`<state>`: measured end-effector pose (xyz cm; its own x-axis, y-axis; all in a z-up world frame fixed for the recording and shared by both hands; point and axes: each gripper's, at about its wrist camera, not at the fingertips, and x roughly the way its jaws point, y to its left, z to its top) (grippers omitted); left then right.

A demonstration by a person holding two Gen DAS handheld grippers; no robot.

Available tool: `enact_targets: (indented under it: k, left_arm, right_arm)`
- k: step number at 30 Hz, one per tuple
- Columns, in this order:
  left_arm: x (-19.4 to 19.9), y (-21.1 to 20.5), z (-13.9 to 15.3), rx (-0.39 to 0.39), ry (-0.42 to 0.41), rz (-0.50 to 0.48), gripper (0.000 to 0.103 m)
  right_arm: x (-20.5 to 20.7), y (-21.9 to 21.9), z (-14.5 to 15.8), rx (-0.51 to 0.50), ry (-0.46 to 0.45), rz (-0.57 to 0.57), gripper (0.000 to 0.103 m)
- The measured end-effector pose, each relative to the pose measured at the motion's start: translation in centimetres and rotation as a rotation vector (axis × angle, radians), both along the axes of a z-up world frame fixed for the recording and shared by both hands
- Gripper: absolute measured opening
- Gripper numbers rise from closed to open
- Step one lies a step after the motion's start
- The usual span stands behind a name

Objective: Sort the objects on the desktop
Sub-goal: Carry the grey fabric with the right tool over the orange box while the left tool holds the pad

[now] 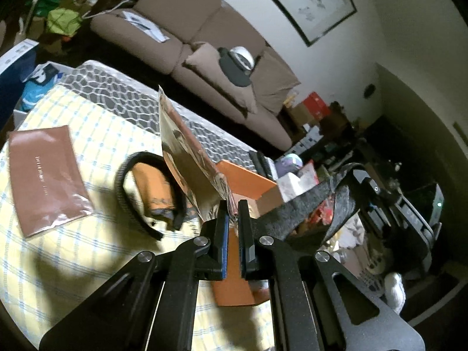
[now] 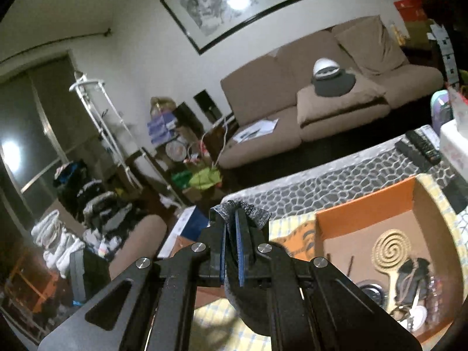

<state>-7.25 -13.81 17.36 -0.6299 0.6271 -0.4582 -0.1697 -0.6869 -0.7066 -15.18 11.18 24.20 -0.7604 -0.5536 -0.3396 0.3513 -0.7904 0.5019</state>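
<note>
My left gripper is shut on the corner of a clear plastic packet and holds it up above the table. Below it stands an orange box. On the yellow checked cloth lie a brown flat pouch, a black headband and an orange folded item. My right gripper is shut on a dark grey felt bag, also seen in the left wrist view. The orange box is open at right, with a spiral woven fan and small items inside.
A brown sofa stands behind the table. Remote controls and a white tissue box lie at the table's far right. Clutter, boxes and clothes fill the floor at the left.
</note>
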Motion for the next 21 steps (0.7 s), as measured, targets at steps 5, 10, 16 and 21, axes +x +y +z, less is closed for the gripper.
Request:
enact_targets:
  k: [5,10,16,21]
  left_arm:
    - [0.1,2.8,0.6,0.019,0.015,-0.049,0.005]
    - [0.0,6.7,0.7,0.018,0.027,-0.102,0.005]
    - [-0.9,11.2,0.5,0.009,0.026,-0.148,0.005]
    - [-1.8,14.4,-0.8,-0.034,-0.009,-0.176,0.005]
  right_arm:
    - [0.7,3.4,0.4,0.004,0.008,-0.069,0.005]
    - [0.9,6.8,-0.3,0.026,-0.012,-0.137,0.005]
    - [0.5,10.1,-2.2,0.071,-0.051,-0.2,0.005]
    - [0.1,12.1,-3.4,0.098,-0.074,-0.257,0.005]
